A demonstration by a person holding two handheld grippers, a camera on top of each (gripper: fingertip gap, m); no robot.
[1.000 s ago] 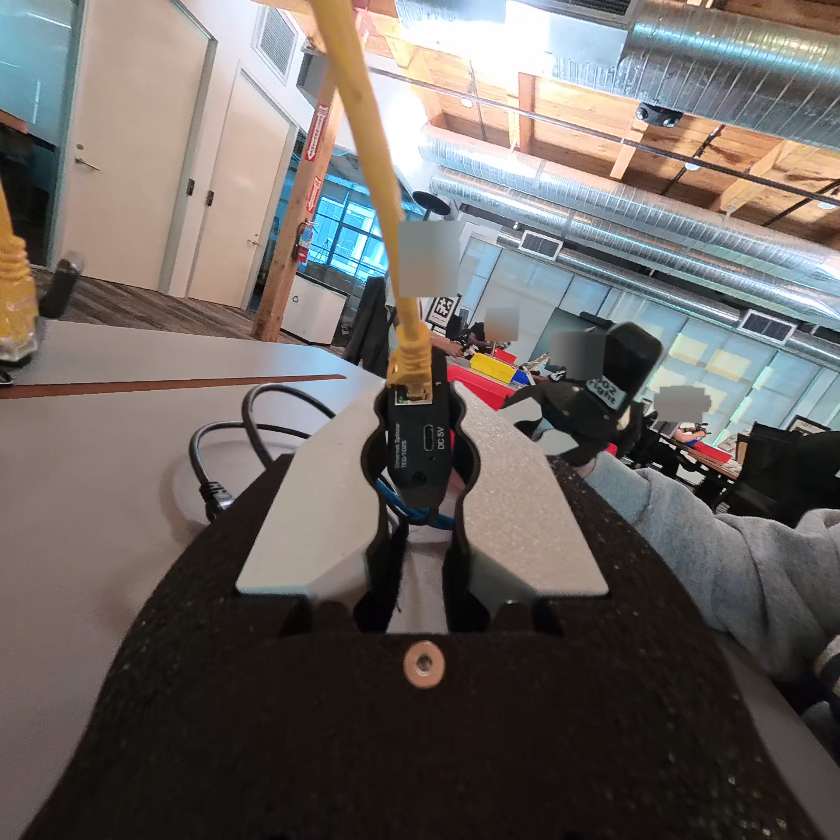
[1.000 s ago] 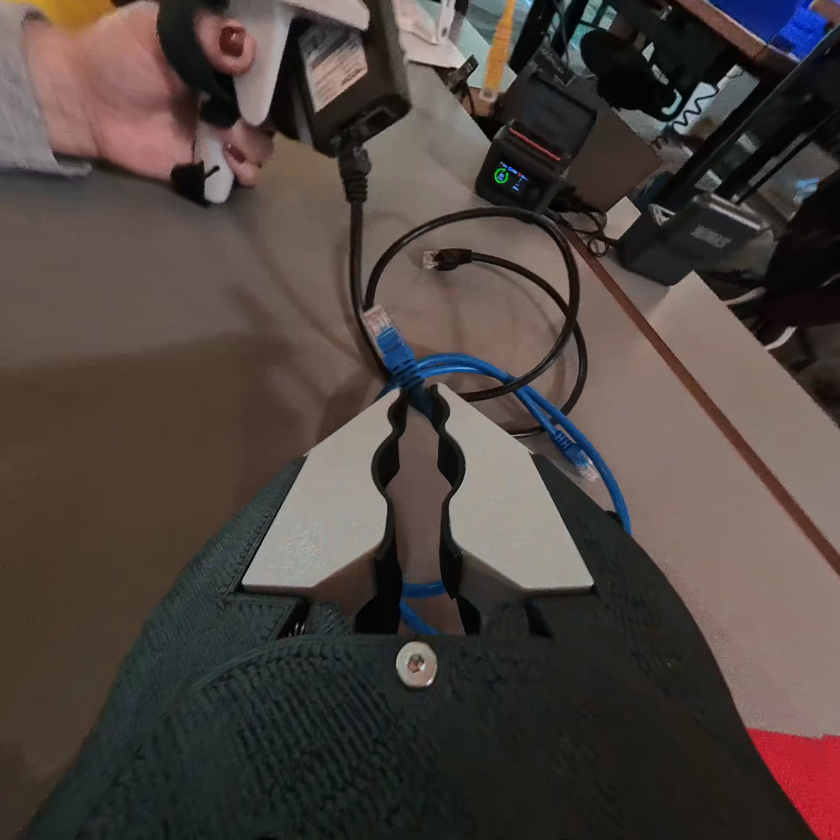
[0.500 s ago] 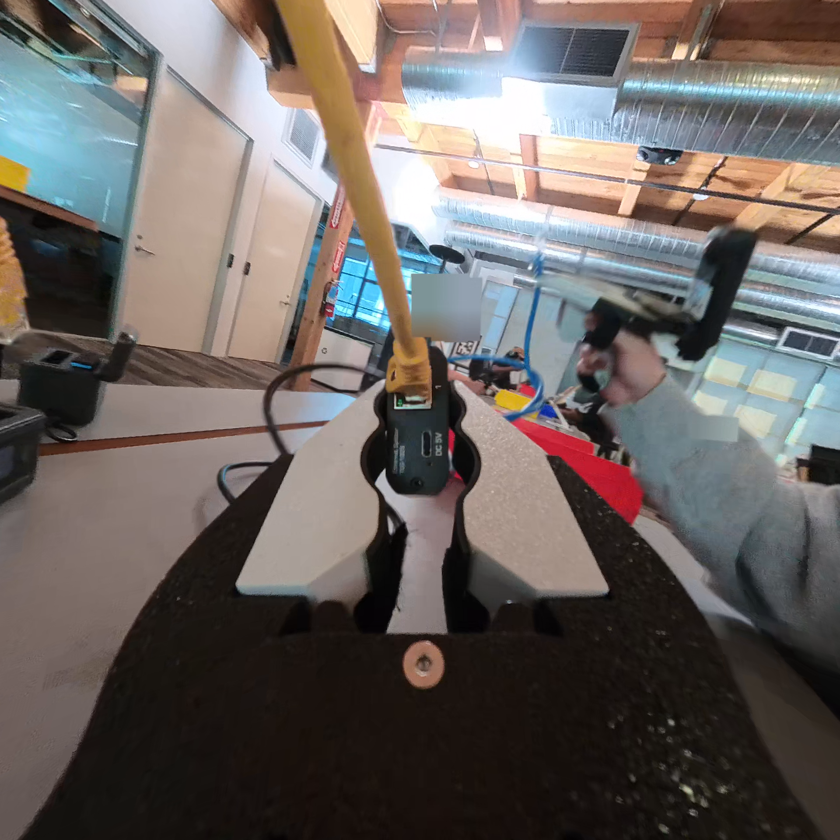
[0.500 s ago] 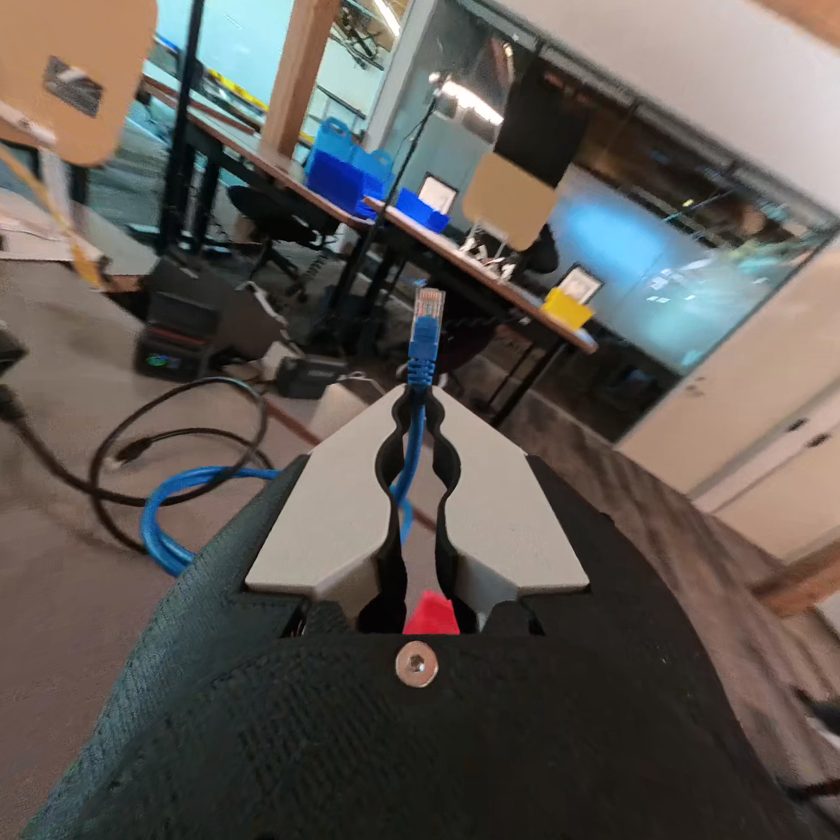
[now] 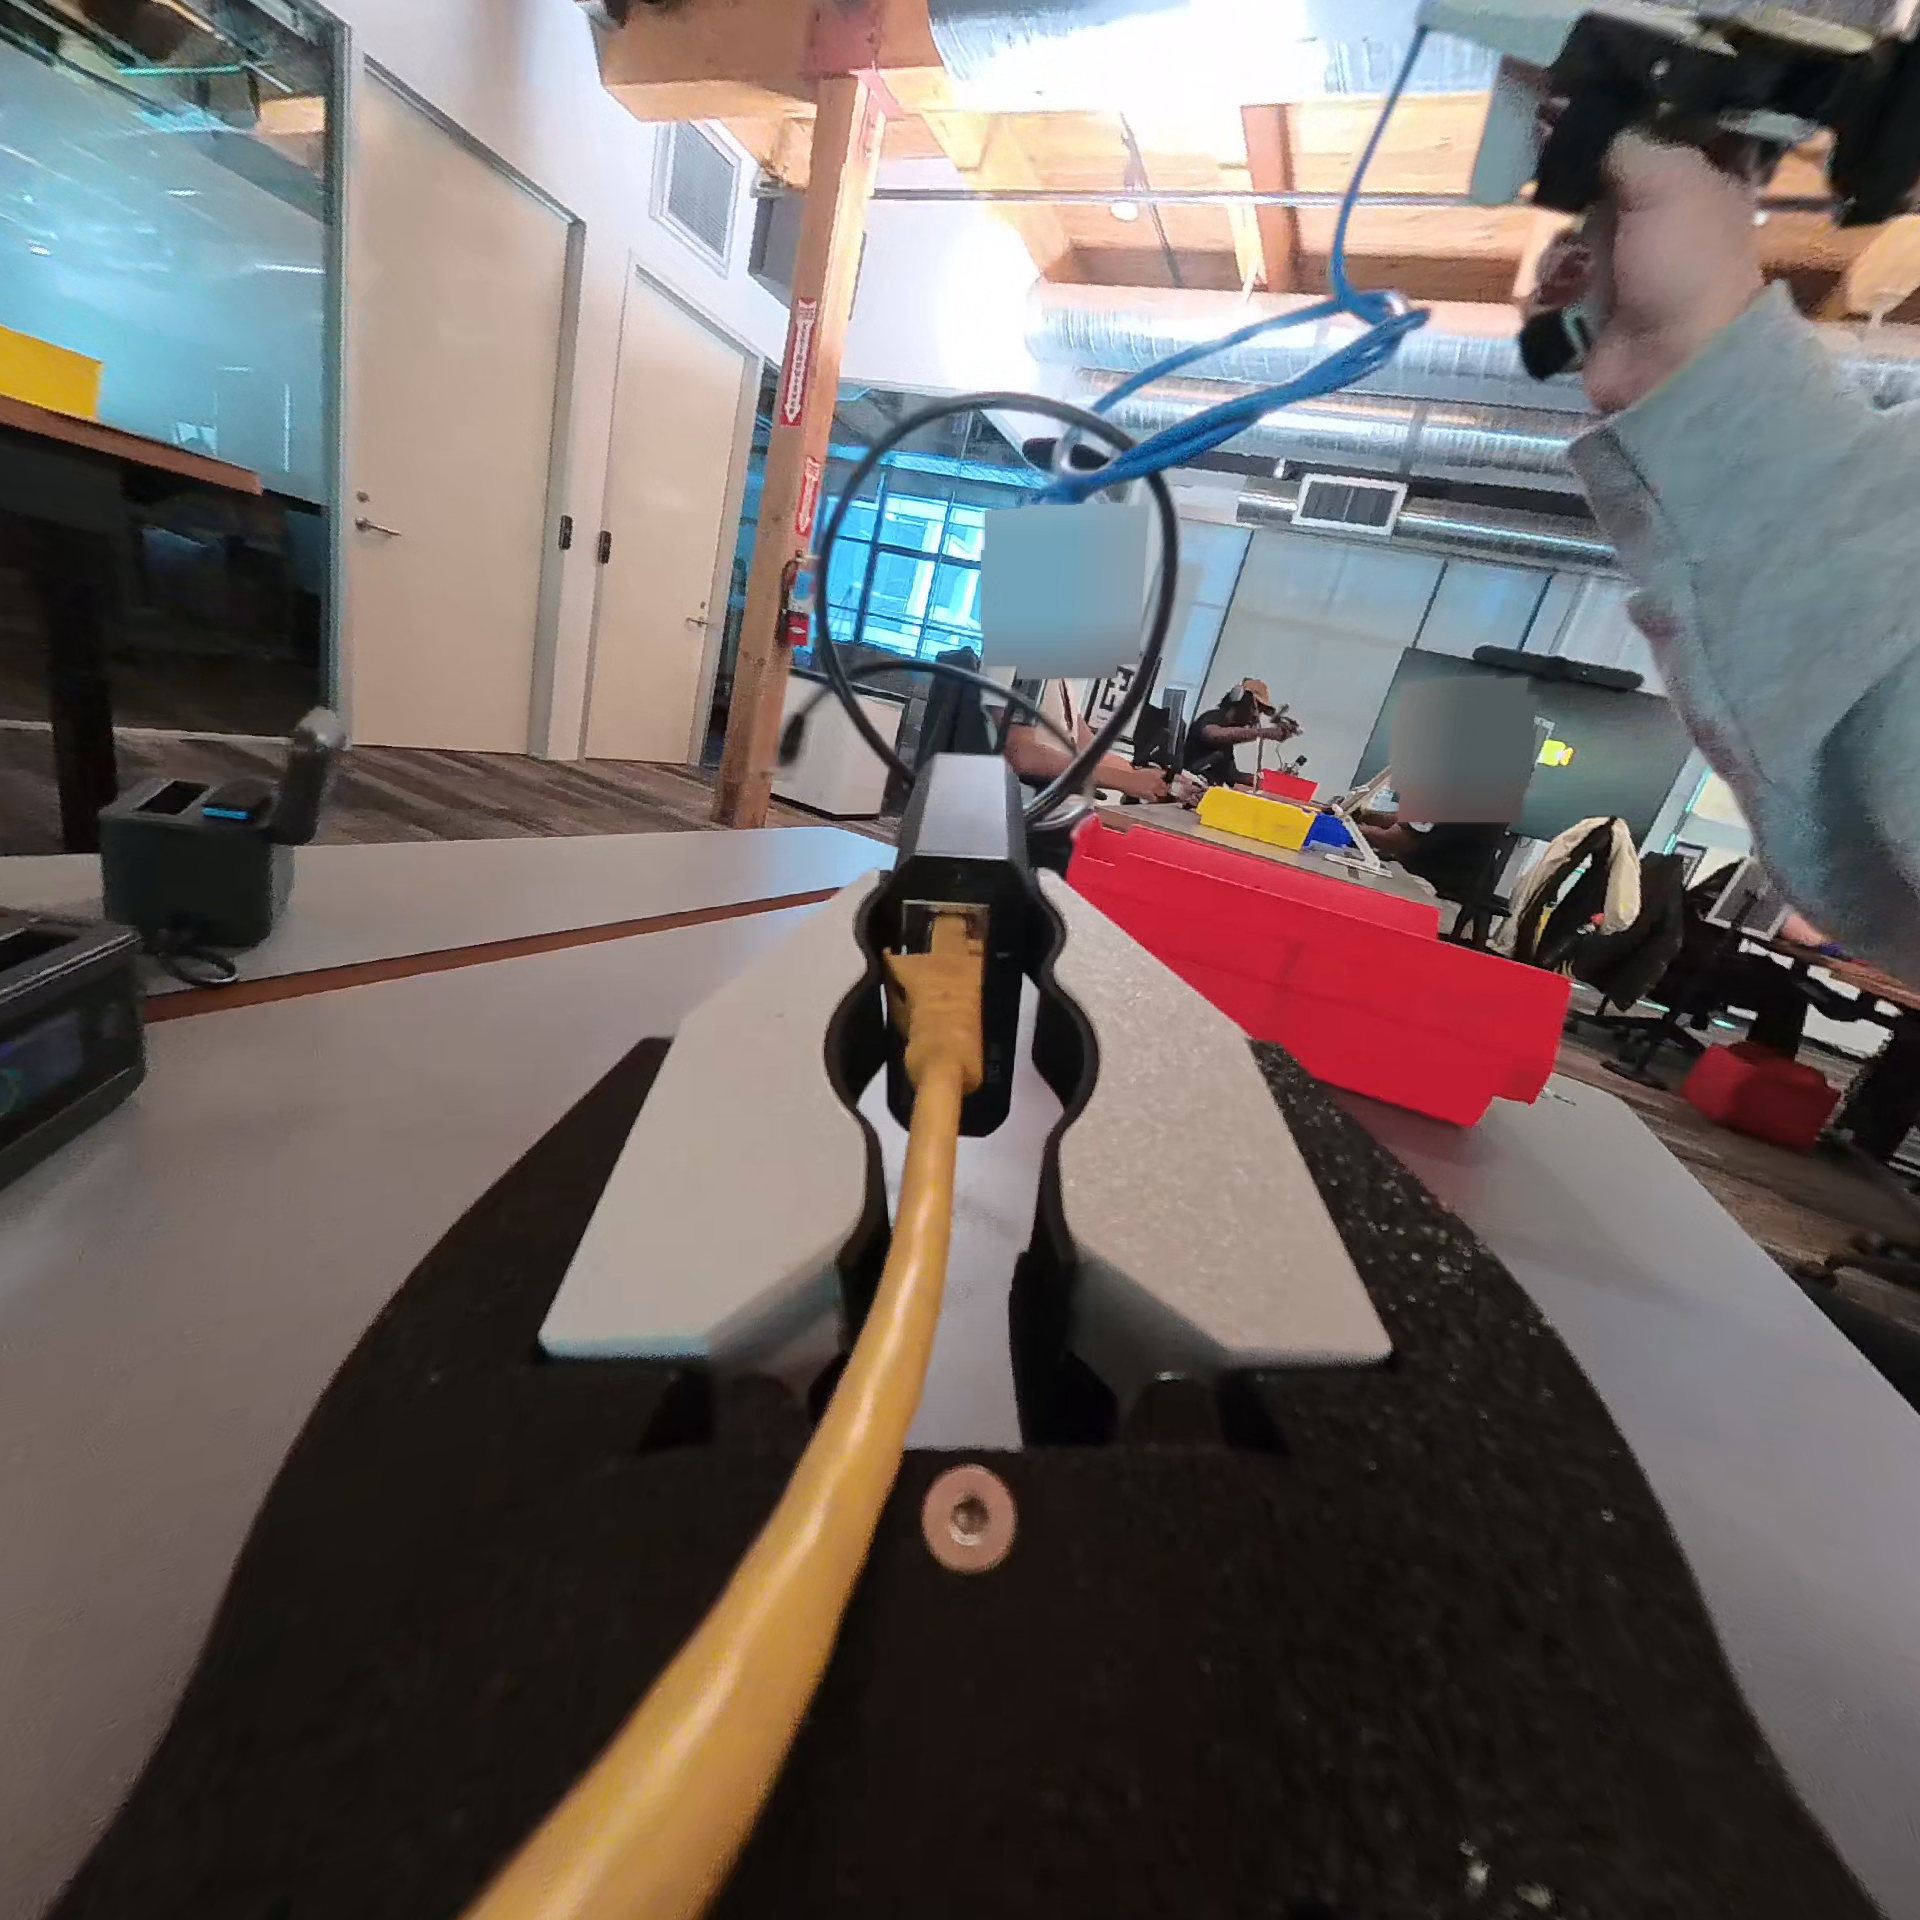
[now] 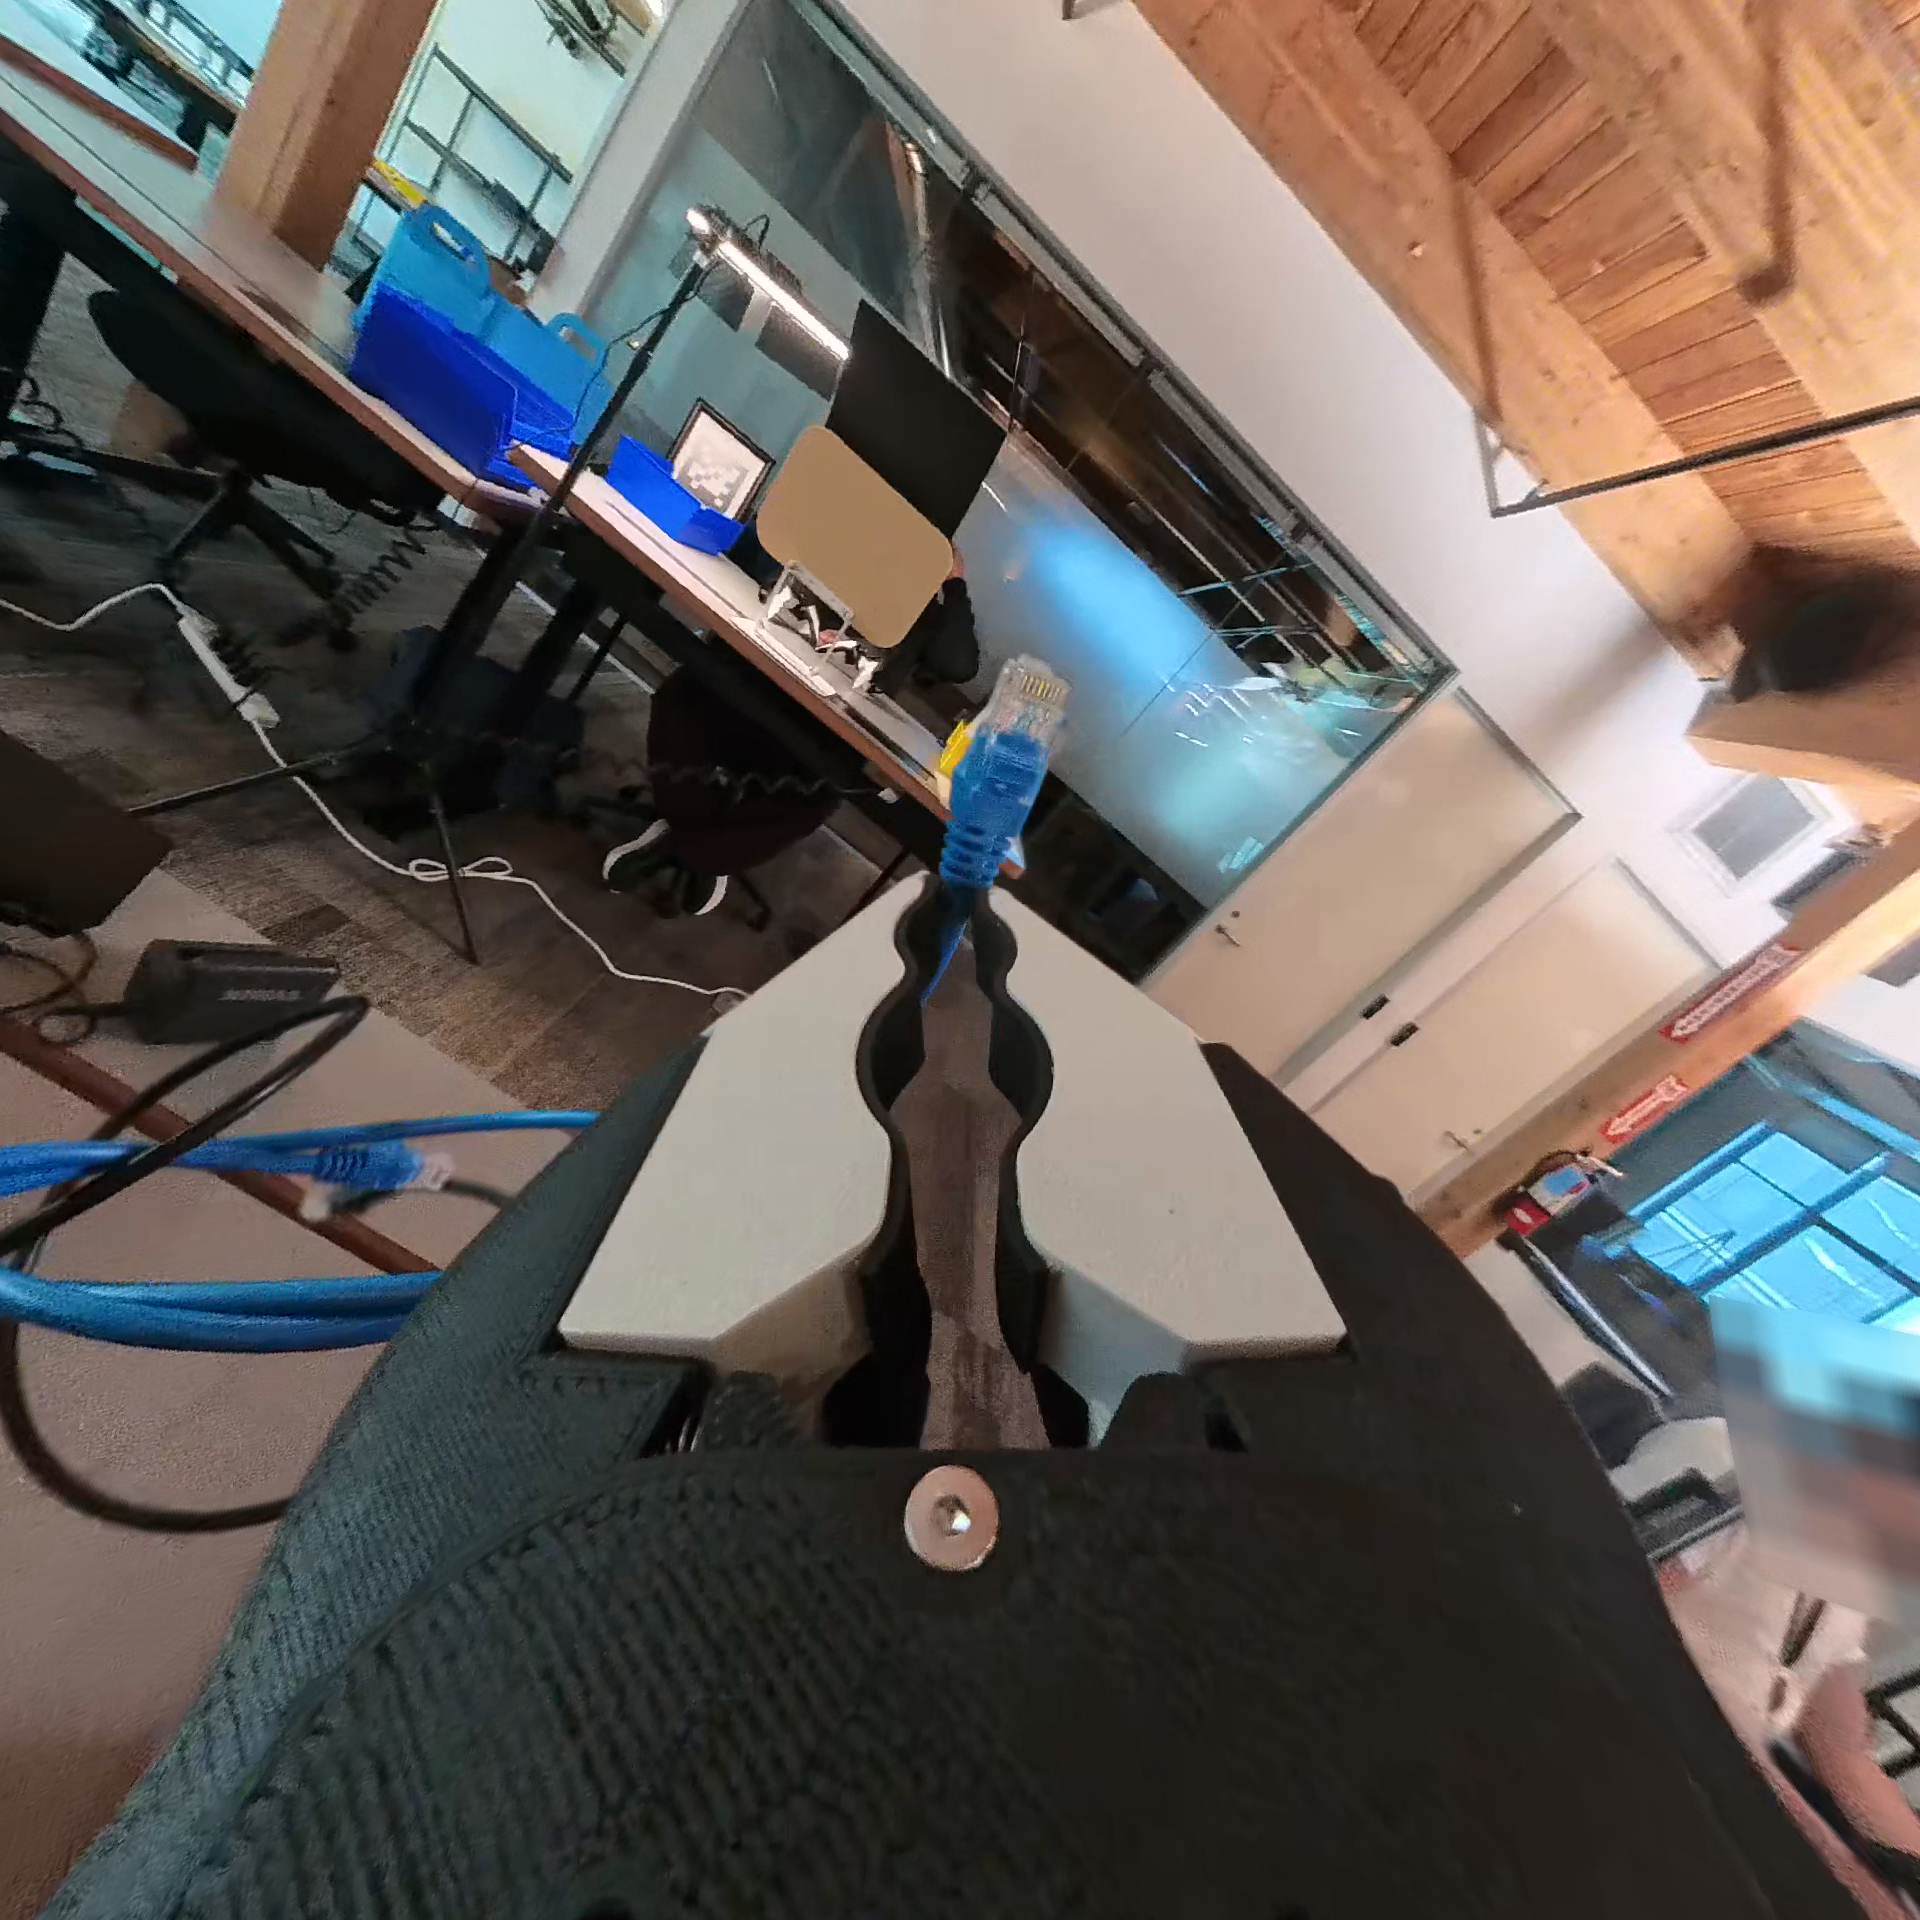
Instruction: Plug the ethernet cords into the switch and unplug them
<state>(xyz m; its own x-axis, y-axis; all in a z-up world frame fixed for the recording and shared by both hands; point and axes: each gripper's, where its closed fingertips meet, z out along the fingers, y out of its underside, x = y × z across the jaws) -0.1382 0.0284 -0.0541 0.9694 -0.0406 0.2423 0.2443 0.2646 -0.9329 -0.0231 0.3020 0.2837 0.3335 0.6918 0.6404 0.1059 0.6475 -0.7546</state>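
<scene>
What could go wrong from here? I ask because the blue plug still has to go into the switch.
The blue cord is pinched only at its thin cable, so the plug may tilt or slip when pushed. It also crosses the black cord in mid-air and may tug the switch in the left gripper.

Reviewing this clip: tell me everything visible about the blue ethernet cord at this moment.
The blue ethernet cord is a thin, glossy cable ending in a clear plastic plug with a ribbed blue boot. The right gripper pinches it just below the boot, plug pointing up and away, free of any port. In the right wrist view its slack hangs in loops at the left with the second plug loose, tangled with a black cable. It is lifted high above the table.
</scene>
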